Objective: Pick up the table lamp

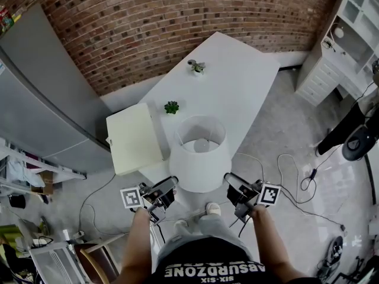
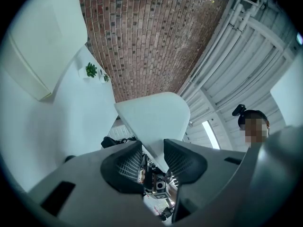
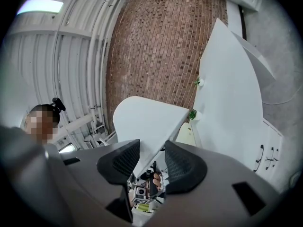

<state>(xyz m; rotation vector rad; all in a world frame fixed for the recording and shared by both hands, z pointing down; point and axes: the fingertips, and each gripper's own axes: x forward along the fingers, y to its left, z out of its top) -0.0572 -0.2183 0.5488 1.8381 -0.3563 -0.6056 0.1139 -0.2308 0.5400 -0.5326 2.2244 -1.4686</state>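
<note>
The table lamp [image 1: 199, 152] stands at the near end of the white table [image 1: 237, 76]; its white, drum-shaped shade is seen from above with the bulb inside. My left gripper [image 1: 167, 185] is at the shade's lower left rim and my right gripper [image 1: 233, 181] at its lower right rim. In the left gripper view the shade's rim [image 2: 151, 119] runs down between the jaws of the left gripper [image 2: 153, 157], with a gap beside it. The right gripper view shows the shade [image 3: 144, 119] likewise between the jaws of the right gripper [image 3: 151, 157], not clamped.
Two small green plants [image 1: 172, 107] [image 1: 197, 67] sit farther back on the table. A cream cabinet [image 1: 133, 138] stands at the table's left, a white cupboard [image 1: 337, 58] at the right. Cables [image 1: 296, 176] lie on the floor. A brick wall is behind.
</note>
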